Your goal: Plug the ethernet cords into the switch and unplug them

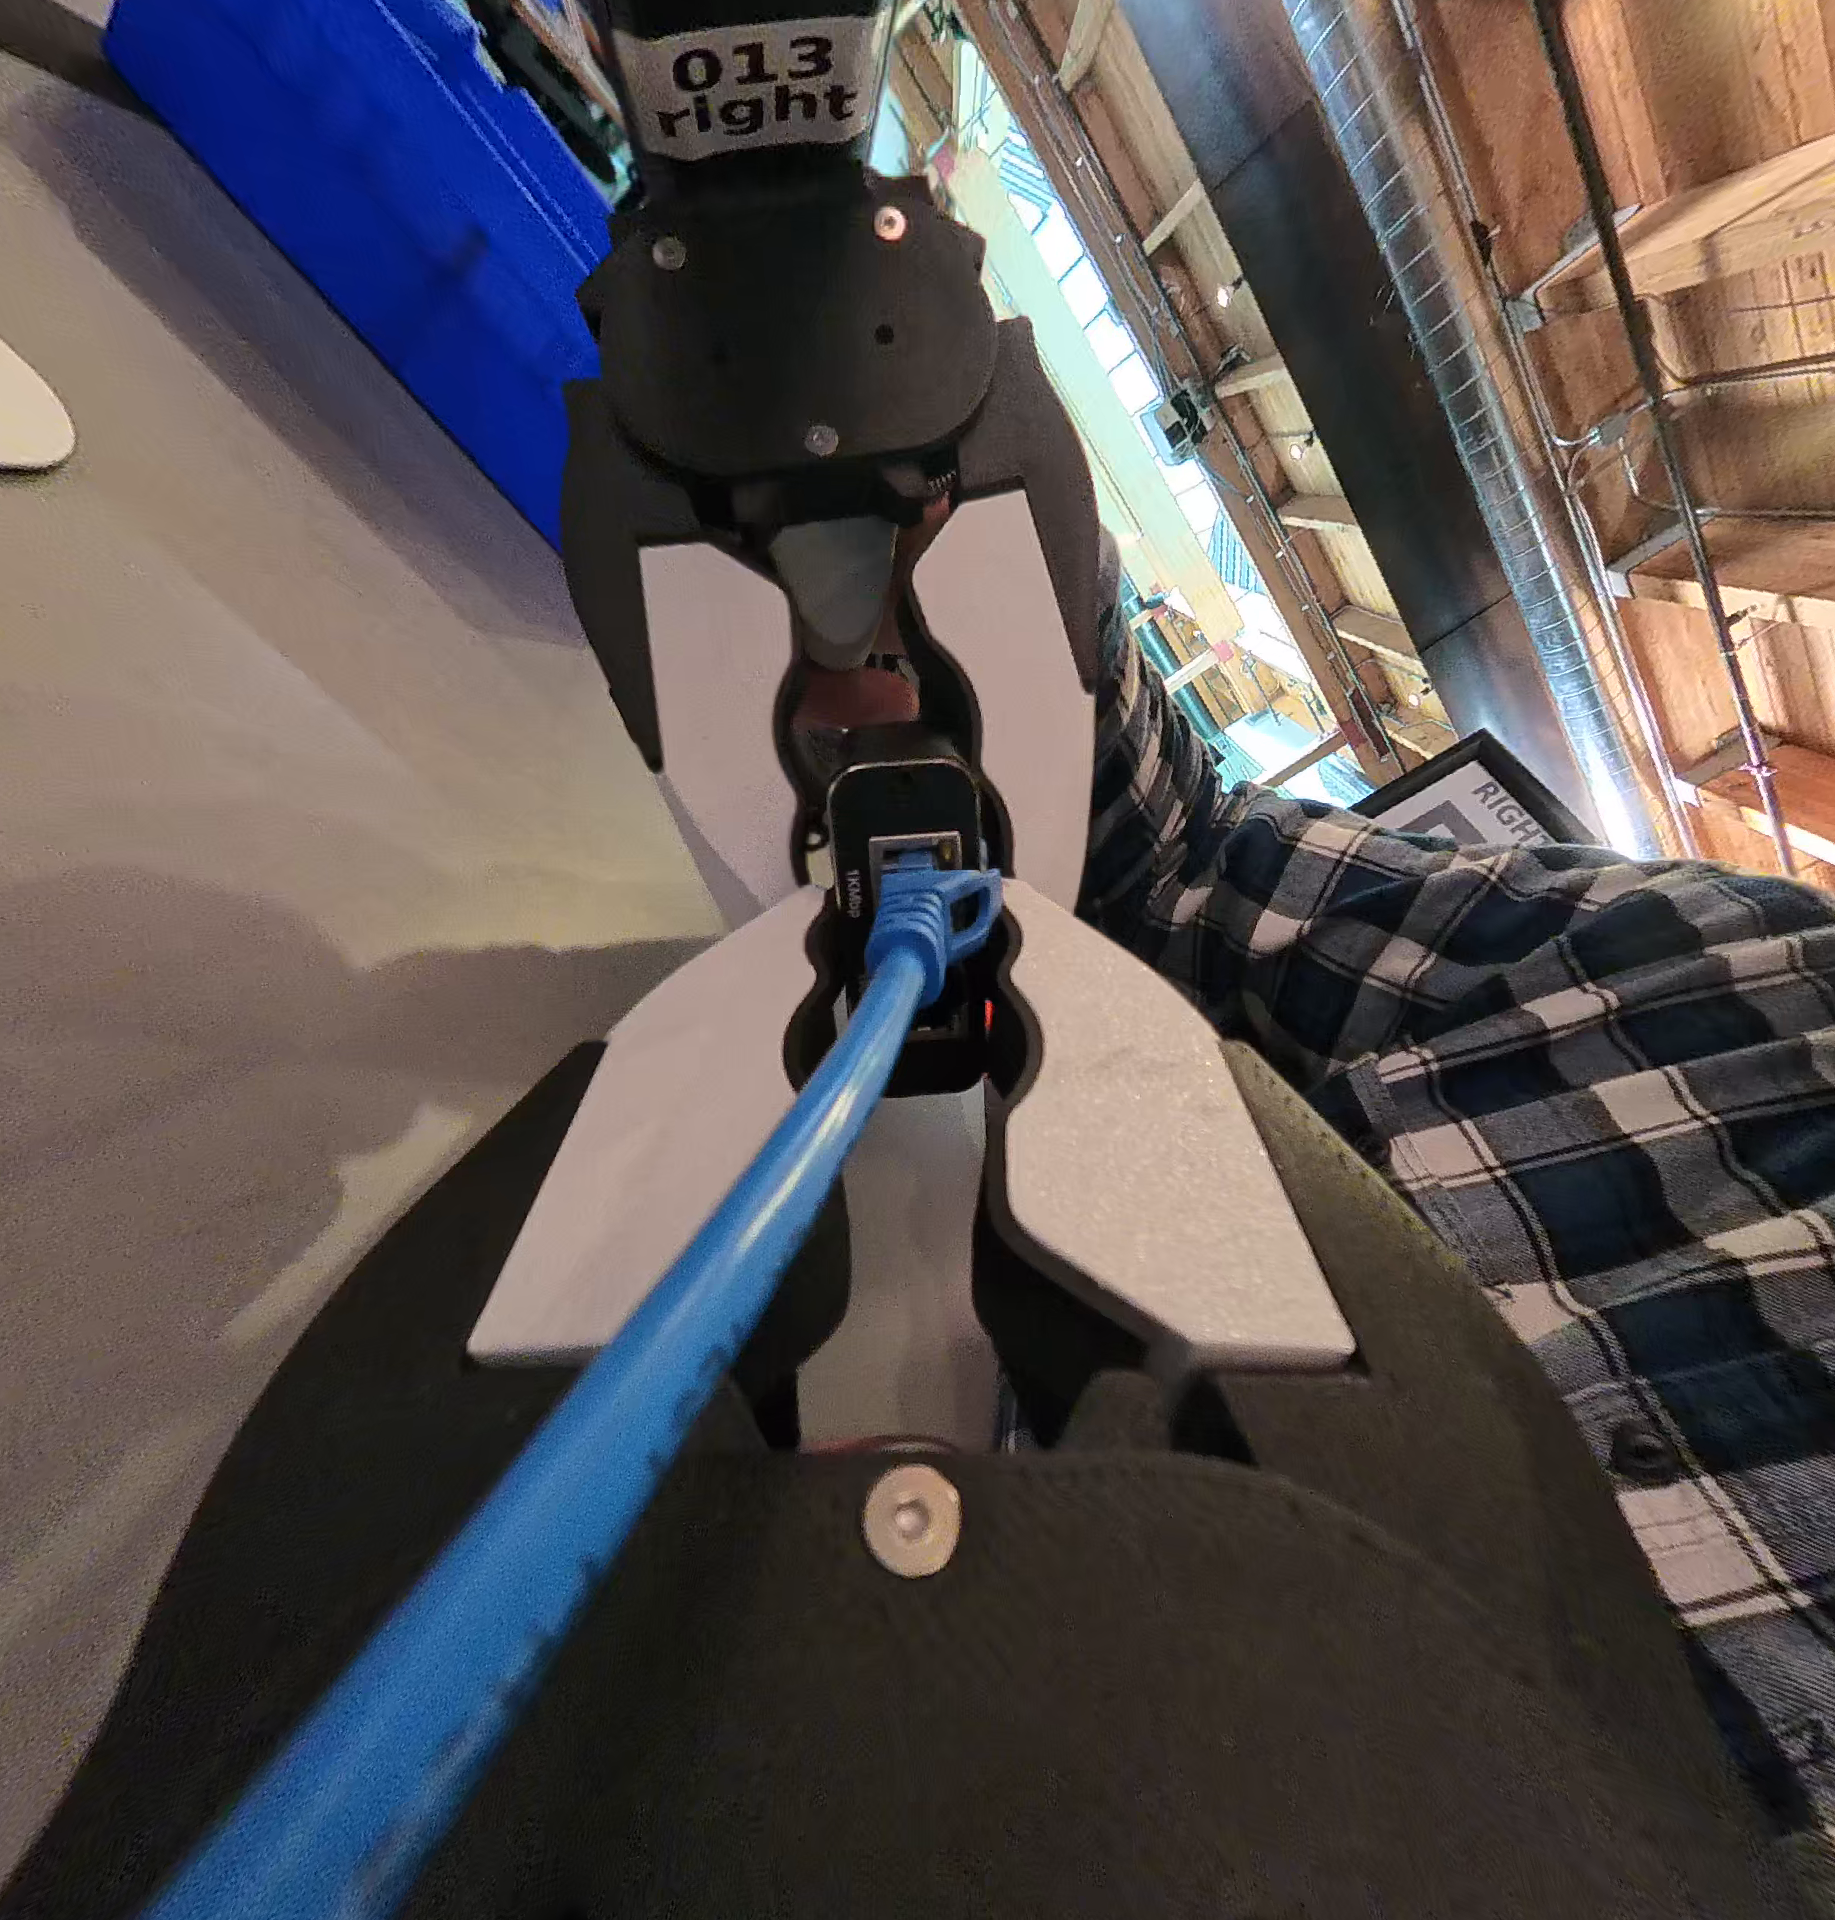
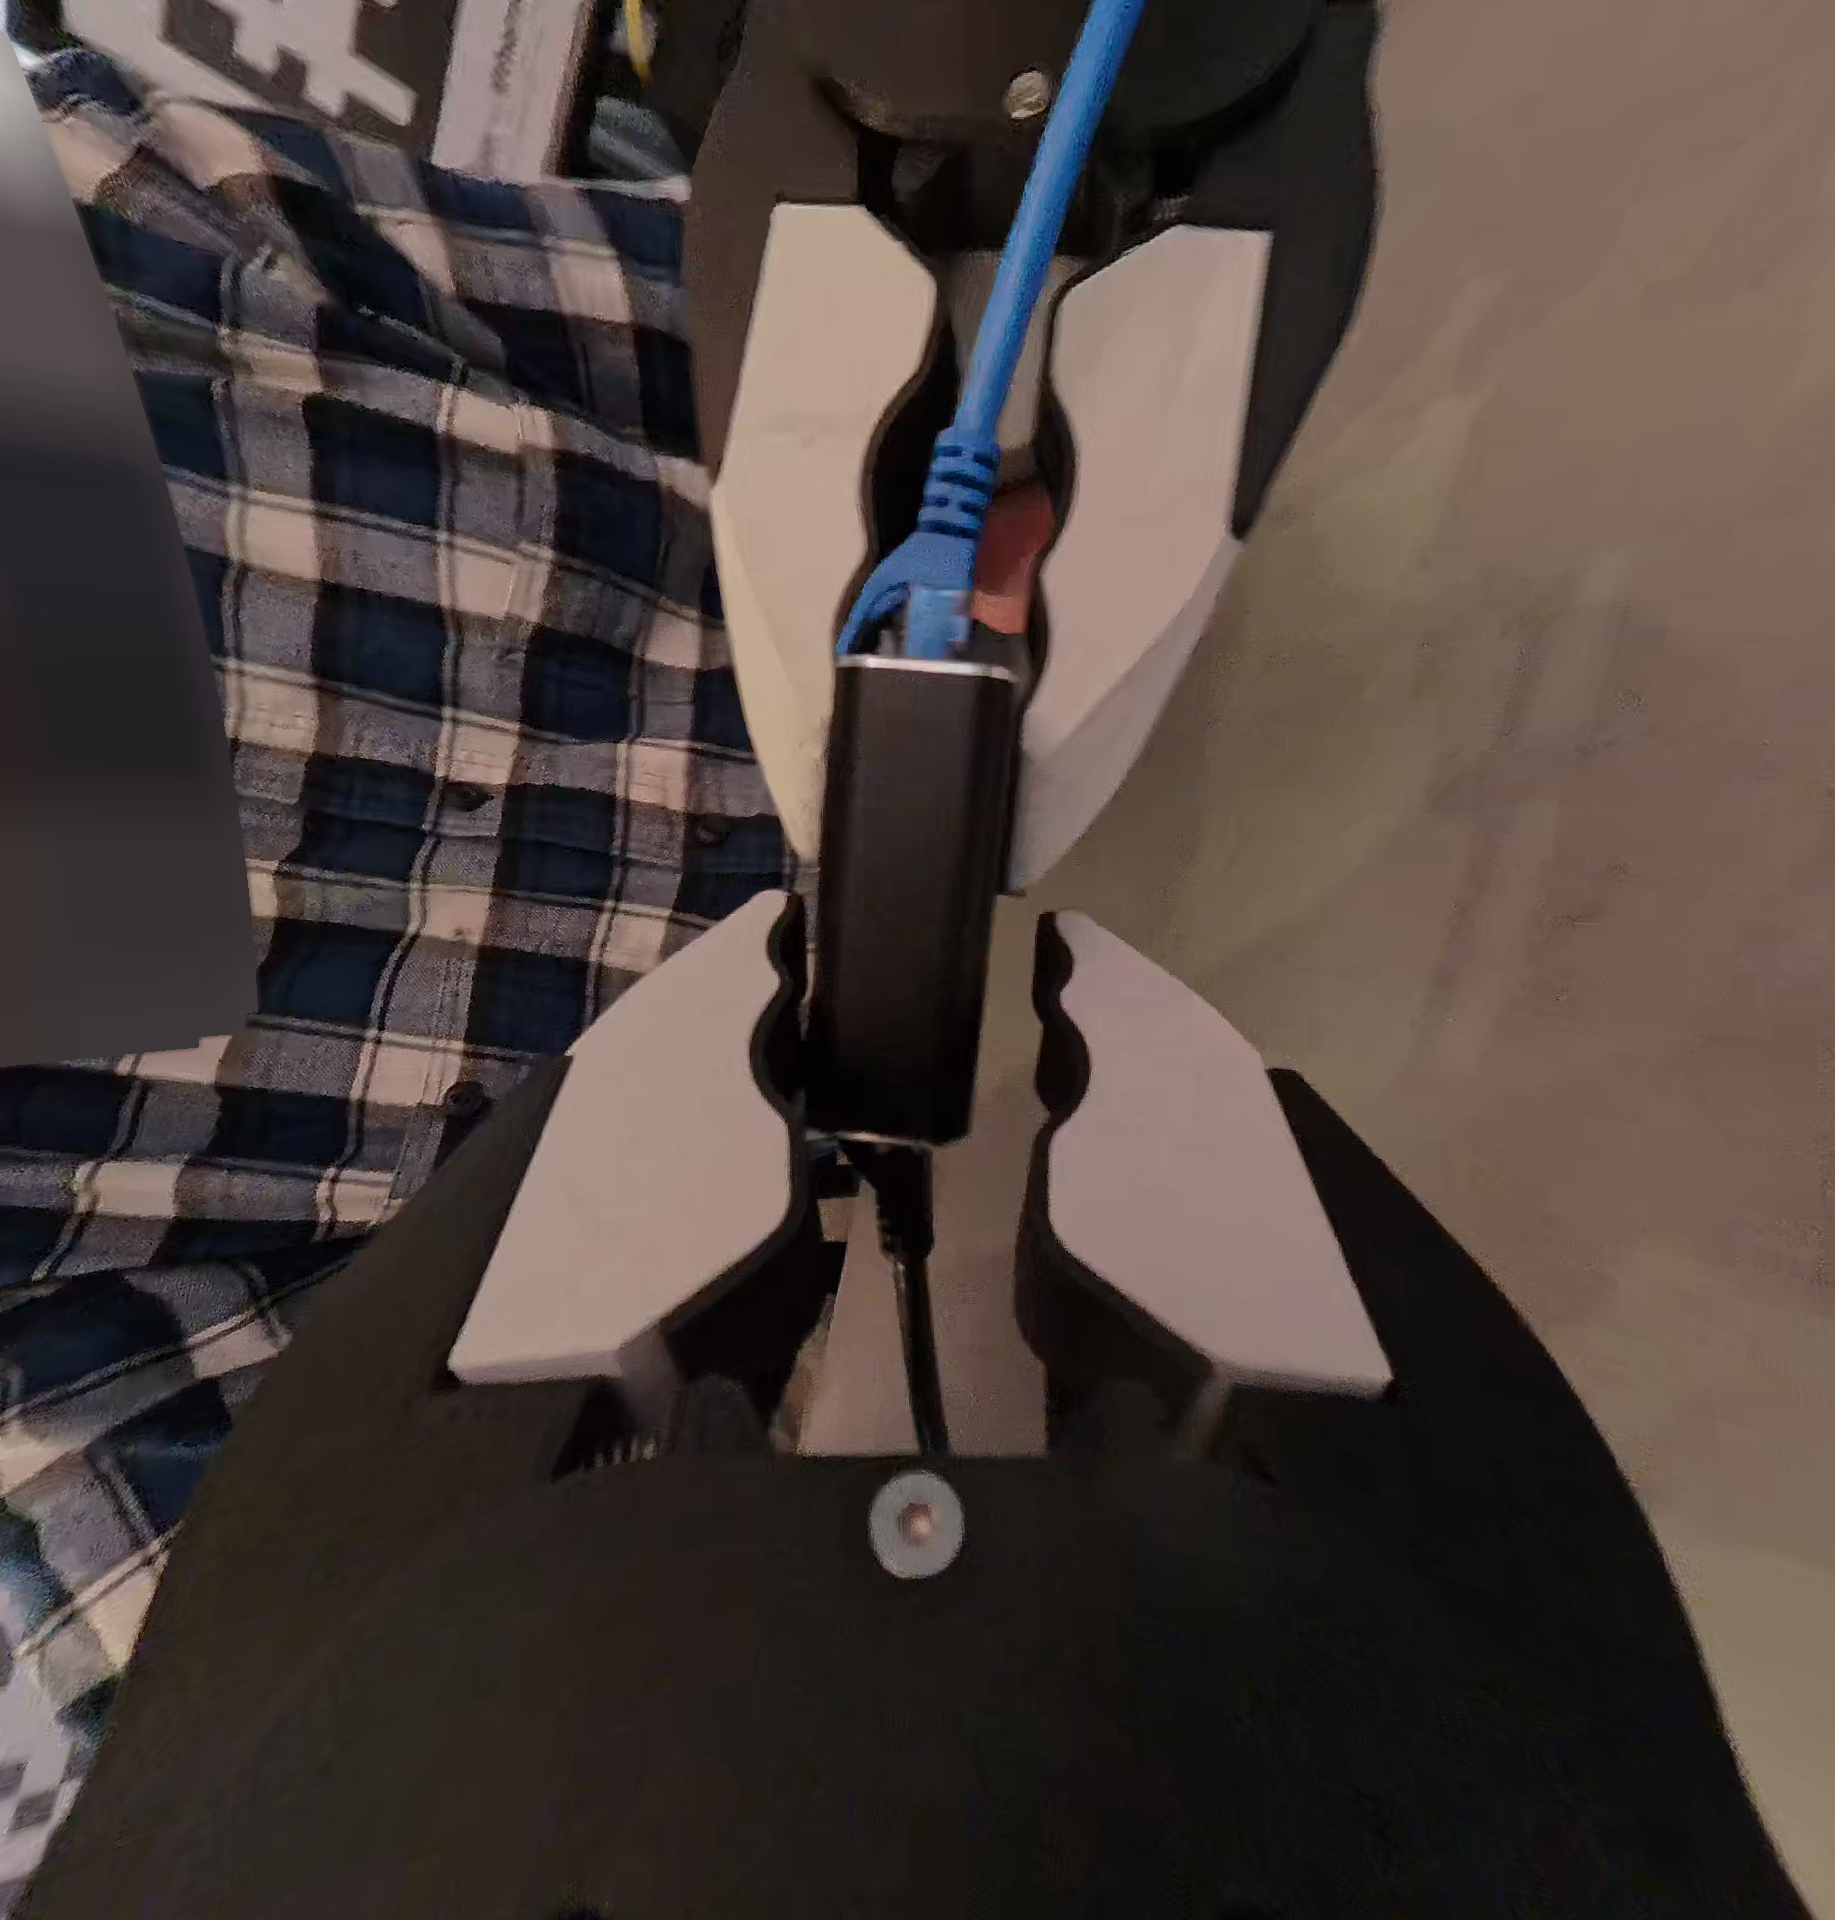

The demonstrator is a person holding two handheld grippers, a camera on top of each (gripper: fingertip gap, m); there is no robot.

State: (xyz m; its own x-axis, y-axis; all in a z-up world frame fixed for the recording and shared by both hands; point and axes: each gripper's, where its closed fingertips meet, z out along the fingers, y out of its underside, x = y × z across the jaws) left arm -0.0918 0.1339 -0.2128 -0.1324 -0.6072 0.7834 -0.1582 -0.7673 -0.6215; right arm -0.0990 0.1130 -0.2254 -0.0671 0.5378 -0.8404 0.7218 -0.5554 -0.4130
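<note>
I am clamping left gripper (image 1: 908, 1039) jaws narrowly on black switch (image 1: 897, 821), steadying it above tabletop (image 1: 269, 831); blue ethernet cord (image 1: 622, 1351) sitting plugged in. Right gripper (image 2: 908, 1023) jaws straddling switch's far end, right pad (image 2: 1058, 997) clear of it, readying brace for unplugging.

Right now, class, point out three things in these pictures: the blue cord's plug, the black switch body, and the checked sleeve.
blue cord's plug (image 1: 928, 904), left wrist view, on its ribbed boot.
black switch body (image 2: 908, 894), right wrist view, mid side face.
checked sleeve (image 1: 1515, 1039), left wrist view, mid fabric.
</note>
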